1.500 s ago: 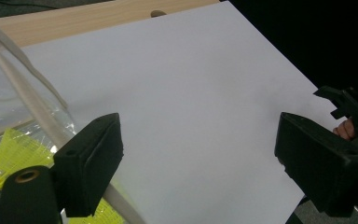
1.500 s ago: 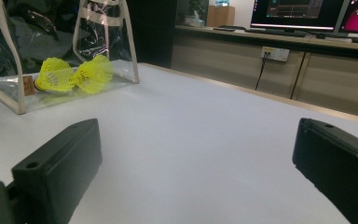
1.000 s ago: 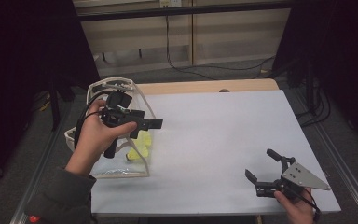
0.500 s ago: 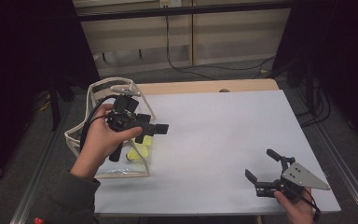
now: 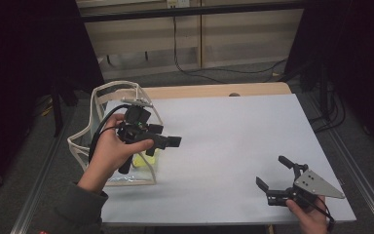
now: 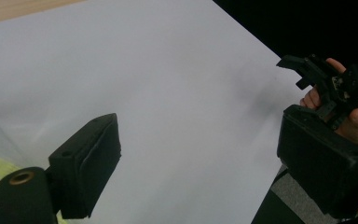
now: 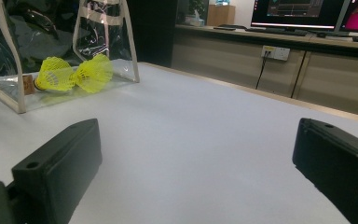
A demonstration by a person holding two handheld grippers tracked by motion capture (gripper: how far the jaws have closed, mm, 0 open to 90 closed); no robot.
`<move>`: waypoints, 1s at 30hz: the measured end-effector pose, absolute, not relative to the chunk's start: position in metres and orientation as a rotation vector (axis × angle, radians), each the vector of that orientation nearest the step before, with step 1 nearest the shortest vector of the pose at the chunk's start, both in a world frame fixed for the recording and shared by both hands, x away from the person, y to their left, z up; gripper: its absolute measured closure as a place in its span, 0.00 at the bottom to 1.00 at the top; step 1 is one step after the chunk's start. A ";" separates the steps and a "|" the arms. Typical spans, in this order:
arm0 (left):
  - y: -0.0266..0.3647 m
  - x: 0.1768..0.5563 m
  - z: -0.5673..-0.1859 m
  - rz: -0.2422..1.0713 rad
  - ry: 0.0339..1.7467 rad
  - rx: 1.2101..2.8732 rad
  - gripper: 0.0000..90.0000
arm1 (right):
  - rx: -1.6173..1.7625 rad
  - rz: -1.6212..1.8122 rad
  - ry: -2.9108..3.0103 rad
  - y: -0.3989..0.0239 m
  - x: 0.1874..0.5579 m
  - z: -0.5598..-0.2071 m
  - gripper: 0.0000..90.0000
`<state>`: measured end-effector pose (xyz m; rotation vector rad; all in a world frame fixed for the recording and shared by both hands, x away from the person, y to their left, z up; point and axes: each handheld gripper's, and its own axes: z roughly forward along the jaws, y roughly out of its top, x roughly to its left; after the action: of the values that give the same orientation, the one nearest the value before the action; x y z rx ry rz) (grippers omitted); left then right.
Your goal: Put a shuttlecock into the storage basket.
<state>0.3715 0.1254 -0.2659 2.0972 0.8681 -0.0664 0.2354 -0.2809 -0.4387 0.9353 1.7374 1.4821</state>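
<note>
On the far left of the table [image 5: 224, 126] a clear bag [image 5: 90, 146] w/ cream trim is standing upright, its base sitting on the white surface near the front-left corner; two yellow shuttlecocks [image 7: 74, 74] are lying inside it on the bottom, touching each other, cork ends pointing apart; in the high view they're showing as a yellow patch [image 5: 140, 160] just under the left hand [image 5: 109, 151]. That hand is holding the left gripper [image 5: 168, 142] above and just beside the bag's right wall, pointing right across the table; jaws are standing well apart, nothing btwn them, white surface showing through the gap in the left gripper view. Centre of the table is lying bare white. At the front right the right hand [image 5: 309, 217] is holding the right gripper [image 5: 275, 173] low near the table edge, well apart from the bag; its jaws are also standing wide, nothing btwn them, aiming back toward the bag and shuttlecocks.
</note>
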 end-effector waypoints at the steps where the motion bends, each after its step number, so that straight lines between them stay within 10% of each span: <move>1: 0.125 0.371 -0.266 -0.067 0.870 2.093 0.15 | 0.935 1.482 1.740 -0.281 0.235 -0.439 0.01; 30: 0.114 0.350 -0.300 -0.133 0.747 2.103 0.09 | 0.932 1.480 1.742 -0.280 0.235 -0.439 0.01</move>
<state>0.3503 0.1145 -0.2996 2.1025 0.7465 -0.1333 0.2353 -0.2799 -0.4386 0.9316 1.7419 1.4798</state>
